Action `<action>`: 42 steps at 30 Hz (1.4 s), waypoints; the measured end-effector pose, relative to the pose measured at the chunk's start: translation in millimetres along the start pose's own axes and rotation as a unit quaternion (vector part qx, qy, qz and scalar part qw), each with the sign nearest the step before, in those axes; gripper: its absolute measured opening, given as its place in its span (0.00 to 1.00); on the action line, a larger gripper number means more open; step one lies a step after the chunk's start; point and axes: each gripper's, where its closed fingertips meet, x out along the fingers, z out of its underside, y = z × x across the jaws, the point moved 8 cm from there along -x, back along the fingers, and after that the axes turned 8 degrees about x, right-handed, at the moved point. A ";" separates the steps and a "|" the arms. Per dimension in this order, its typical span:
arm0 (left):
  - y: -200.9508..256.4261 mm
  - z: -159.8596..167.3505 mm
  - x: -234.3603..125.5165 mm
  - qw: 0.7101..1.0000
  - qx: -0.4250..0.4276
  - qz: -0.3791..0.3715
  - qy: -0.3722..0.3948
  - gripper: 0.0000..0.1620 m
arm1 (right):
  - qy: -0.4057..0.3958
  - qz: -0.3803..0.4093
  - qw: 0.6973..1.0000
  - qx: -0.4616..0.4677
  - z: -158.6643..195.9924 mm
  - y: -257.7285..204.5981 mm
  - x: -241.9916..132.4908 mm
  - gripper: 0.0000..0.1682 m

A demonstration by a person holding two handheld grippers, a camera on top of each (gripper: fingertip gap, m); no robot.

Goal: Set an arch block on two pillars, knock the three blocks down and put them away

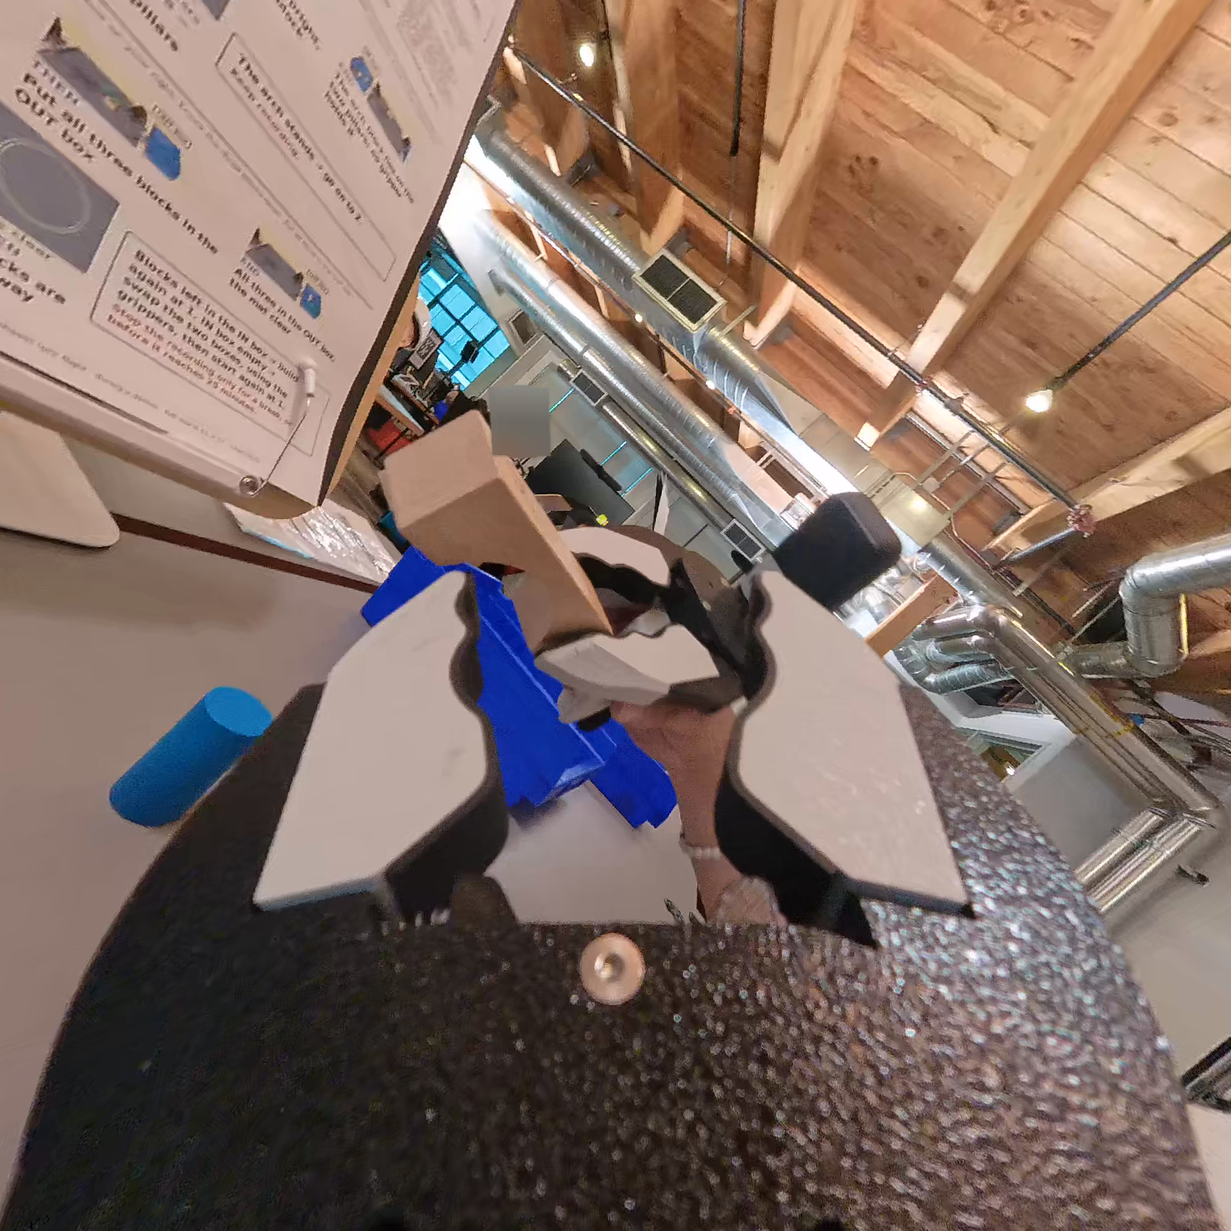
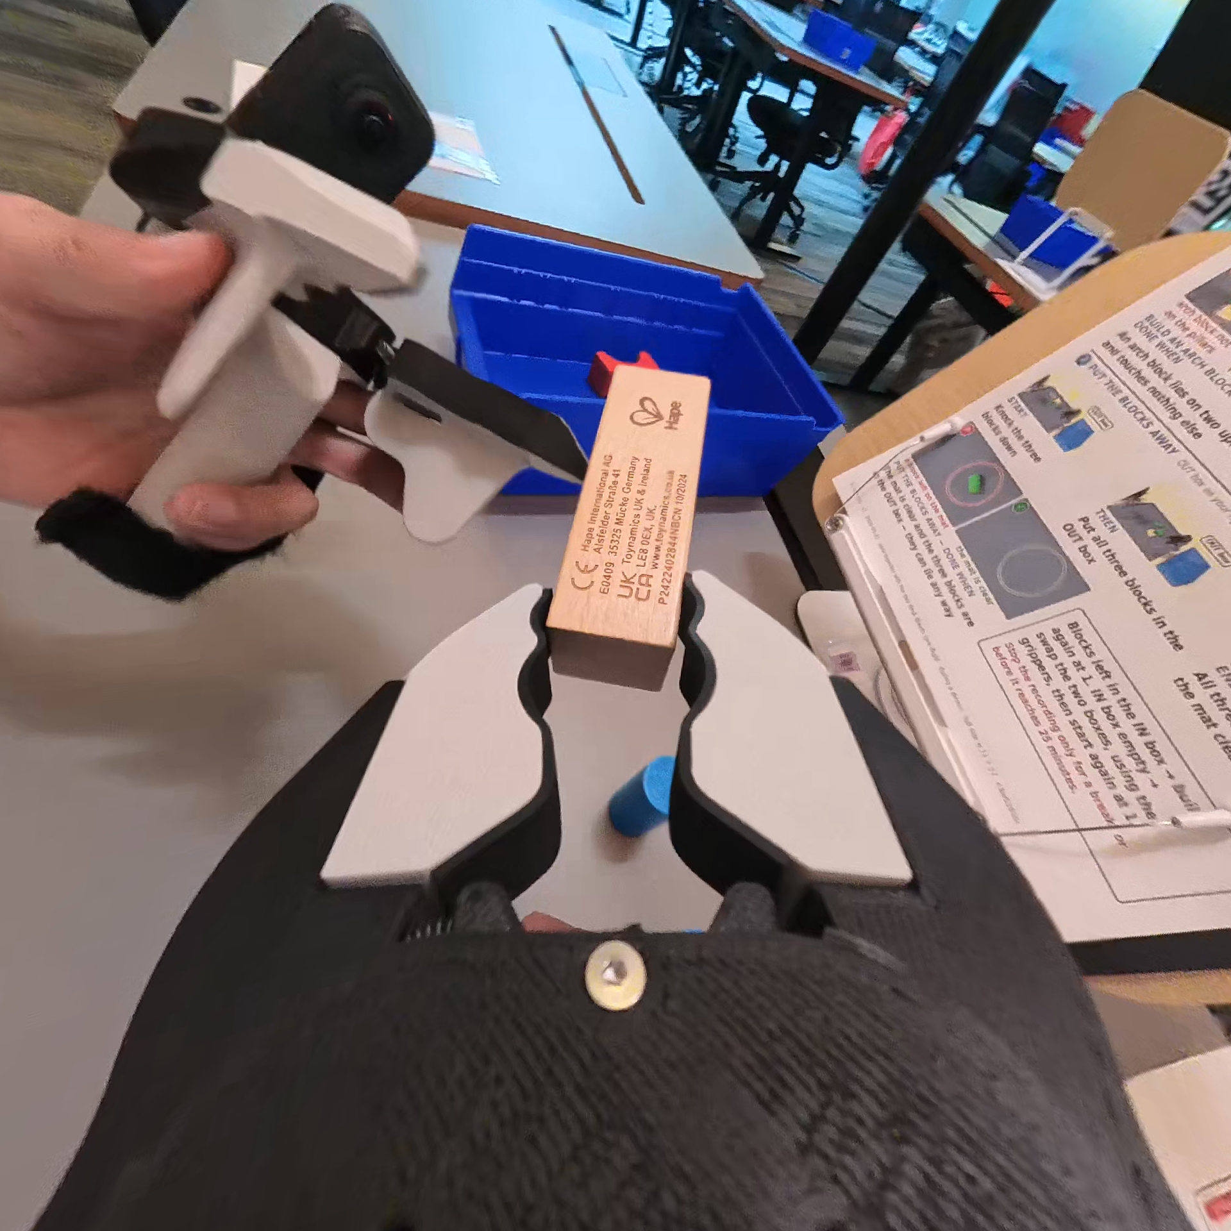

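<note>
My right gripper (image 2: 616, 599) is shut on one end of a long pale wooden block (image 2: 633, 506) with printing on its top face, and holds it in the air above the grey table (image 2: 200, 699). A hand (image 2: 80, 346) holds my left gripper (image 2: 519, 479) at the left, with its tips close to the block's side. In the left wrist view my left gripper (image 1: 609, 589) is open and tilted upward, and the block (image 1: 466, 499) and the right gripper (image 1: 619, 659) are just ahead of its fingers. A blue cylinder (image 2: 639, 796) lies on the table below.
A blue bin (image 2: 666, 280) stands on the table behind the block, with a red block (image 2: 609, 376) inside; it also shows in the left wrist view (image 1: 533, 719). A board with an instruction sheet (image 2: 1066, 599) leans at the right. The cylinder (image 1: 186, 753) lies left of my left gripper.
</note>
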 end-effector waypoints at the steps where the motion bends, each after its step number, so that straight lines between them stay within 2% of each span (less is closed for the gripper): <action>1: -0.2 -0.1 -1.8 1.000 0.006 0.004 0.000 0.48 | -0.002 -0.004 1.000 -0.001 1.7 7.1 -6.0 0.22; 7: -11.3 3.5 -19.3 0.999 0.031 -0.009 -0.030 0.49 | -0.061 -0.063 0.995 -0.047 36.9 47.6 -29.5 0.22; 9: -15.8 5.4 -26.8 0.999 0.032 -0.014 -0.031 0.48 | -0.080 -0.085 0.993 -0.034 52.6 59.1 -29.5 0.22; 19: -30.9 14.2 -50.3 0.999 0.021 -0.021 -0.039 0.47 | -0.063 -0.125 0.990 0.025 101.0 79.1 -16.0 0.21; 30: -34.1 19.2 -50.0 0.999 0.025 -0.009 -0.048 0.45 | -0.040 -0.149 0.985 0.073 128.8 84.1 -17.9 0.21; 42: -35.5 24.4 -42.3 0.998 0.019 -0.003 -0.056 0.42 | -0.020 -0.143 0.985 0.090 139.6 84.1 -16.4 0.21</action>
